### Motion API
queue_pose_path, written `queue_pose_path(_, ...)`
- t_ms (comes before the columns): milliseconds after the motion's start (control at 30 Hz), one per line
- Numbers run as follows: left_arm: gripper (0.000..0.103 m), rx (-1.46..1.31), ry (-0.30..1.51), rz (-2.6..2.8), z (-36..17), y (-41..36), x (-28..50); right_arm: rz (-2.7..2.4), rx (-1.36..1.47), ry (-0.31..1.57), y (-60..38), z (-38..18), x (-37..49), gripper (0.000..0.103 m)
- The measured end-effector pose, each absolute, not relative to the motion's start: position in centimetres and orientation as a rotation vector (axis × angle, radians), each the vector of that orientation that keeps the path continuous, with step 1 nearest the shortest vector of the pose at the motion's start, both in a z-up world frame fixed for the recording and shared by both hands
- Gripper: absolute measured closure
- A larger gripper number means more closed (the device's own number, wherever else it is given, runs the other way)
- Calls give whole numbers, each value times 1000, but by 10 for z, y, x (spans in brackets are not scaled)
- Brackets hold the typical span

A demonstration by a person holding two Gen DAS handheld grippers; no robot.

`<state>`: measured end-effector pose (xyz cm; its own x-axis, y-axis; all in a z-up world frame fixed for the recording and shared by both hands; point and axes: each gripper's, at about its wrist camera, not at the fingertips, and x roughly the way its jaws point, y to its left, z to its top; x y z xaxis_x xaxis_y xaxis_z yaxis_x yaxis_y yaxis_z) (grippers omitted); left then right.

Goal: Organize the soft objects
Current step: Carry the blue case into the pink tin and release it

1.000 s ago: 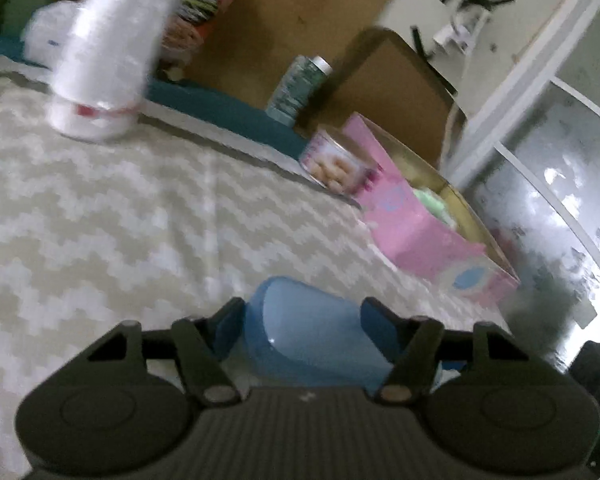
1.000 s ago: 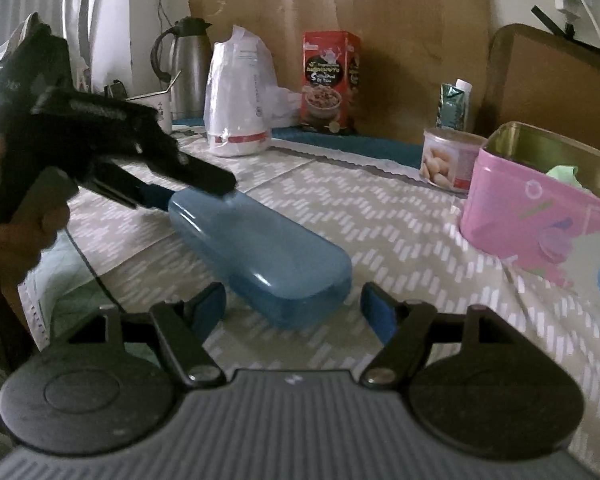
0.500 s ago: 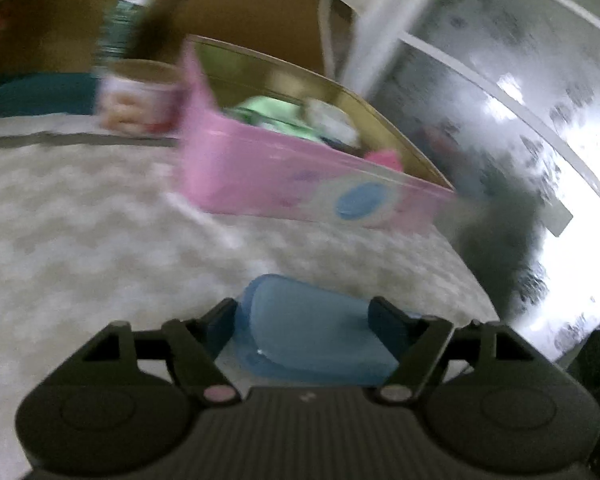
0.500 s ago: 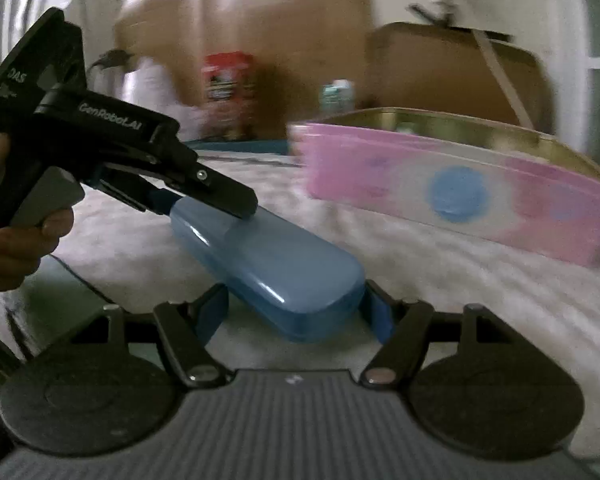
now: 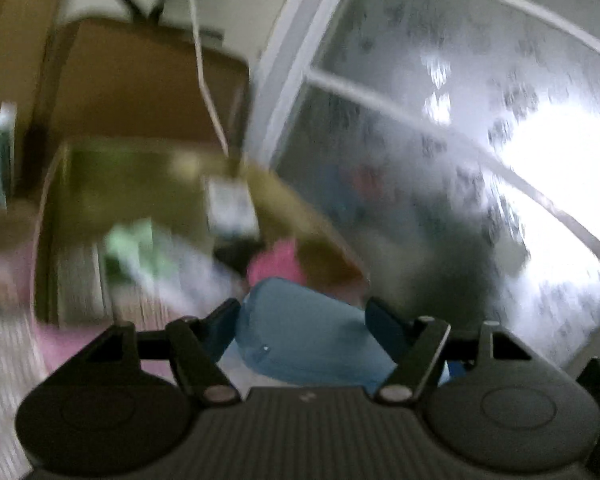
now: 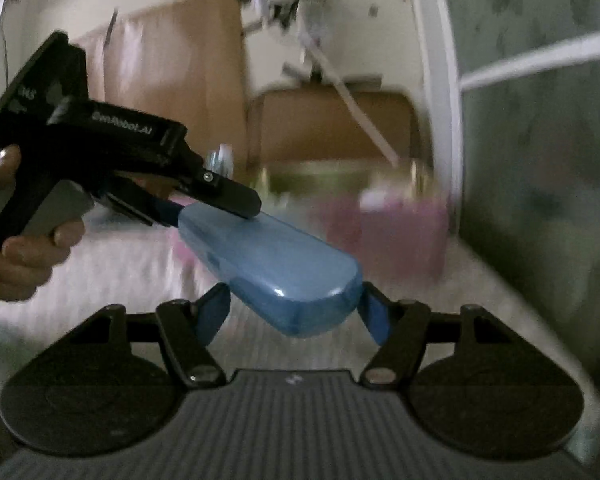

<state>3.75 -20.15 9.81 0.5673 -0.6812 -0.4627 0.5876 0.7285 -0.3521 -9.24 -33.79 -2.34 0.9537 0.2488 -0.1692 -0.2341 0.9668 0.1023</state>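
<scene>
Pale patterned tablecloth [image 6: 112,256] (blurred); frosted window [image 5: 440,140] at table's edge.

We see both views dim and heavily smeared by motion blur. In the left wrist view, daylight burns white through a frosted window [image 5: 480,152] at right, washing out detail. The pink box [image 6: 384,232] is a soft smudge. Straight lines bow and corners darken toward the fisheye edges.
</scene>
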Motion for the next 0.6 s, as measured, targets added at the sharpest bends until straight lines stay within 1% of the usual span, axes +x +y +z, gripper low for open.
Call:
queue_pose_path(67, 32, -154, 573, -715, 109, -208, 57, 244, 66, 151, -341, -8, -67, 32)
queue_pose_path(133, 32, -161, 575, -668, 111, -211, 83, 253, 46, 143, -341, 3, -38, 31)
queue_pose_path(300, 33, -197, 624, -507, 92, -215, 140, 257, 25, 285, -330, 14, 39, 31)
queue_pose_path(333, 33, -196, 625, -479, 89, -215, 146, 219, -7, 299, -324, 15, 45, 31)
queue_pose_path(433, 33, -204, 628, -427, 80, -209, 151, 140, -31, 288, -319, 14, 63, 25)
queue_pose_path(600, 33, -133, 621, -390, 79, -204, 132, 143, 86, 233, -326, 10, 39, 25)
